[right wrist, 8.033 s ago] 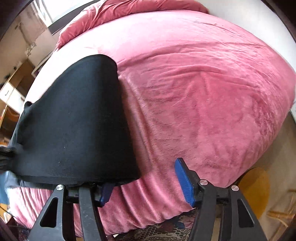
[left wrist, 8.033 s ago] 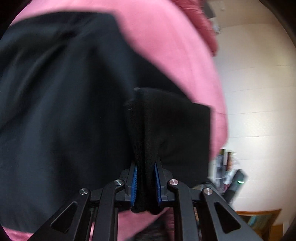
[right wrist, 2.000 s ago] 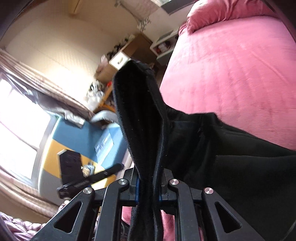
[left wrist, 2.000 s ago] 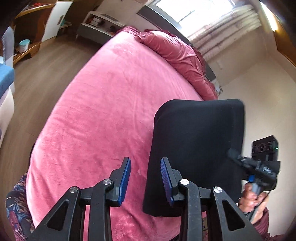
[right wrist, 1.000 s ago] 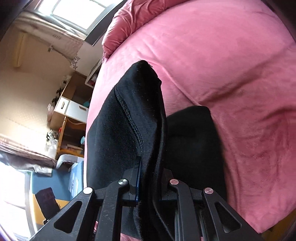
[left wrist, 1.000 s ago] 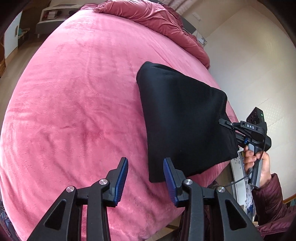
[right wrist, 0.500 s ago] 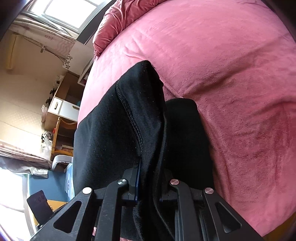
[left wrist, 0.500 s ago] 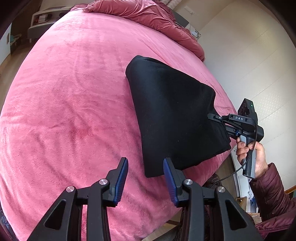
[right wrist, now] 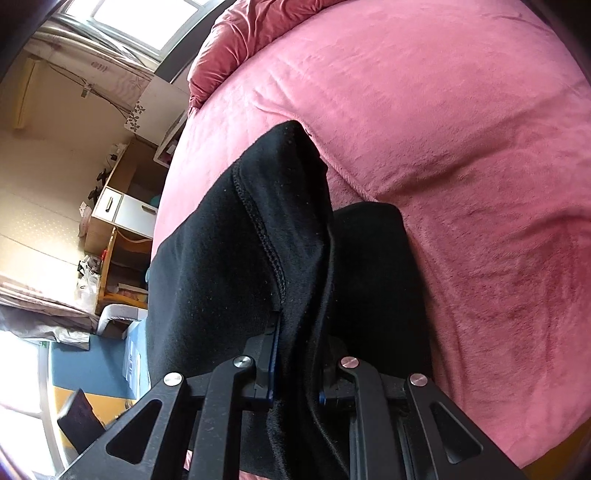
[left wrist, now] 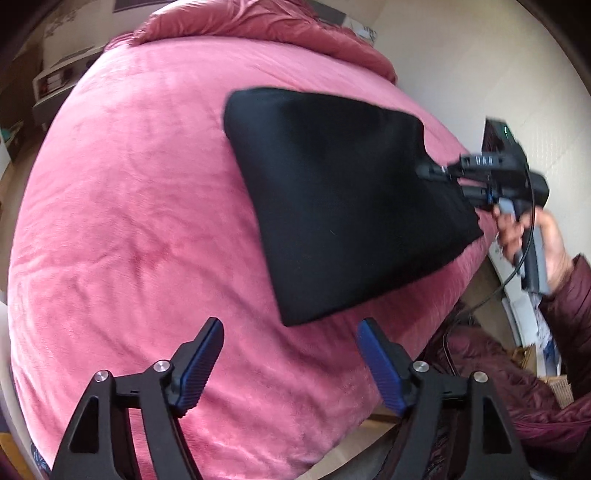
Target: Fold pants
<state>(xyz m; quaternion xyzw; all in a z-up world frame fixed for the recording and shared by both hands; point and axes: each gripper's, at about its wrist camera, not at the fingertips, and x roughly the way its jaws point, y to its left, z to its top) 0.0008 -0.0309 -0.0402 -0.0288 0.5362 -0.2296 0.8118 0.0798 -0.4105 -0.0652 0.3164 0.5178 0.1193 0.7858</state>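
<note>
The black pants [left wrist: 343, 206] lie folded into a rough rectangle on the pink bed [left wrist: 129, 221], toward its right edge. My left gripper [left wrist: 290, 365] is open and empty, hovering above the blanket just short of the pants' near corner. My right gripper [right wrist: 295, 369] is shut on a bunched edge of the pants [right wrist: 258, 258], with cloth rising between its jaws. In the left wrist view the right gripper [left wrist: 436, 171] holds the pants' far right corner, a hand behind it.
Pink pillows [left wrist: 258, 22] lie at the head of the bed. A wooden desk with drawers [right wrist: 122, 210] and a blue seat [right wrist: 85, 369] stand beside the bed. The person's maroon sleeve [left wrist: 569, 314] is at the right, by the white wall.
My left gripper has opened wider and pulled back a little from the pants. My right gripper has kept its grip and lowered the pants closer to the bed.
</note>
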